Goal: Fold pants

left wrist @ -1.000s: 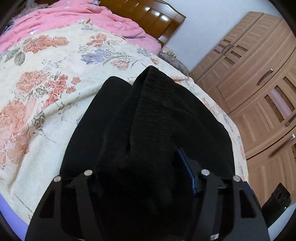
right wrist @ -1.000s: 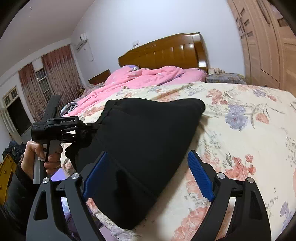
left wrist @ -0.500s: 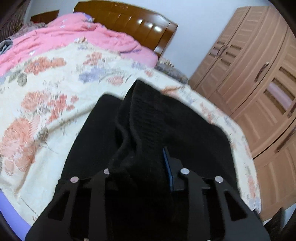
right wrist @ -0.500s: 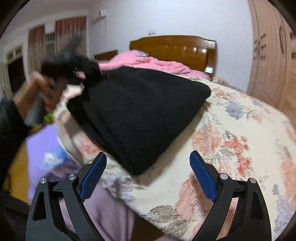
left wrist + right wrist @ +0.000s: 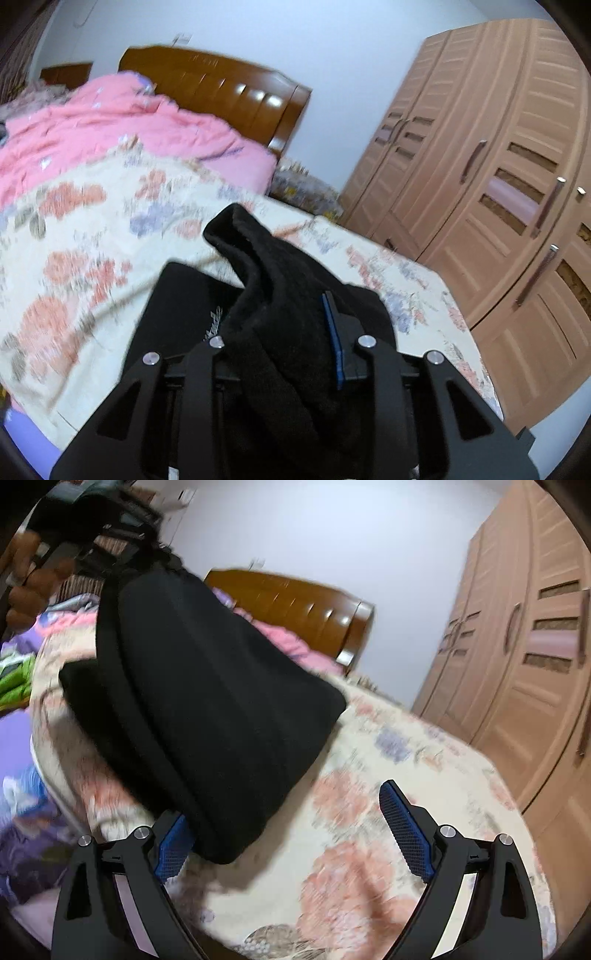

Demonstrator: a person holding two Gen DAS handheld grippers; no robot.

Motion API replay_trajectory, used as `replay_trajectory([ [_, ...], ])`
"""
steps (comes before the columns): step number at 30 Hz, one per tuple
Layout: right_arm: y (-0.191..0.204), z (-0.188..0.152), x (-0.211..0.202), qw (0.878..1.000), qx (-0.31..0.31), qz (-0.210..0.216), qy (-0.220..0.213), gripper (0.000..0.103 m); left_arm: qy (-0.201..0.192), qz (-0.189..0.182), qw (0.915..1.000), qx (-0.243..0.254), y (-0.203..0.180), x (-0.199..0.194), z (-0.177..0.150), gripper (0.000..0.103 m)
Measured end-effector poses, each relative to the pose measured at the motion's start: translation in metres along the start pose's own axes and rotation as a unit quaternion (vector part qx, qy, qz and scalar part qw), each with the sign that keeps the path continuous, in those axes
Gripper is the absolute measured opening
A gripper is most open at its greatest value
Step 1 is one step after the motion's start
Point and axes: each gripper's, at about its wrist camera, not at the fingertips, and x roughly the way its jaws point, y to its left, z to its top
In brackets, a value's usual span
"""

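Note:
The black pants [image 5: 280, 295] are bunched between the fingers of my left gripper [image 5: 284, 339], which is shut on them and holds one end up off the floral bedspread [image 5: 74, 258]. In the right wrist view the pants [image 5: 207, 701] hang as a broad folded black slab from the left gripper [image 5: 110, 542] at the top left down onto the bed. My right gripper [image 5: 291, 827] is open and empty, low at the pants' lower edge; its left pad [image 5: 173, 843] is beside the fabric.
A pink quilt [image 5: 110, 129] and a wooden headboard [image 5: 221, 96] lie at the far end of the bed. A wooden wardrobe [image 5: 498, 184] stands along the right. Purple bedding [image 5: 18, 775] and clutter lie off the bed's left edge.
My left gripper closed on the pants and lifted them higher. My right gripper dropped and swung toward the pants' lower edge, still open.

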Motion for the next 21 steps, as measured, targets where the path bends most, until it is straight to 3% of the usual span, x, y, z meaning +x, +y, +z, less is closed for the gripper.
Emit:
replay_trajectory([
  [4, 0.004, -0.008, 0.022, 0.999, -0.003, 0.025, 0.045, 0.089, -0.032, 0.019, 0.9991, 0.018, 0.015, -0.030, -0.004, 0.030],
  [7, 0.000, -0.010, 0.027, 0.998, 0.008, 0.036, 0.052, 0.089, 0.016, 0.029, 0.9980, -0.053, 0.067, -0.009, -0.033, 0.030],
  [9, -0.001, -0.010, 0.028, 0.998, 0.004, 0.038, 0.053, 0.089, 0.056, 0.028, 0.9921, -0.108, 0.101, 0.015, -0.063, 0.031],
  [11, -0.001, -0.011, 0.029, 0.998, 0.006, 0.041, 0.054, 0.089, 0.037, 0.004, 0.9913, -0.126, 0.109, 0.011, -0.069, 0.031],
  [14, -0.004, -0.011, 0.030, 0.996, 0.018, 0.056, 0.062, 0.090, 0.036, 0.012, 0.9929, -0.112, 0.100, 0.008, -0.062, 0.032],
  [18, -0.011, -0.017, 0.027, 0.991, 0.030, 0.107, 0.079, 0.090, 0.041, 0.014, 0.9929, -0.111, 0.101, 0.009, -0.062, 0.033],
  [21, -0.024, -0.024, 0.017, 0.978, 0.048, 0.182, 0.085, 0.090, 0.036, -0.005, 0.9904, -0.133, 0.112, 0.006, -0.070, 0.035],
])
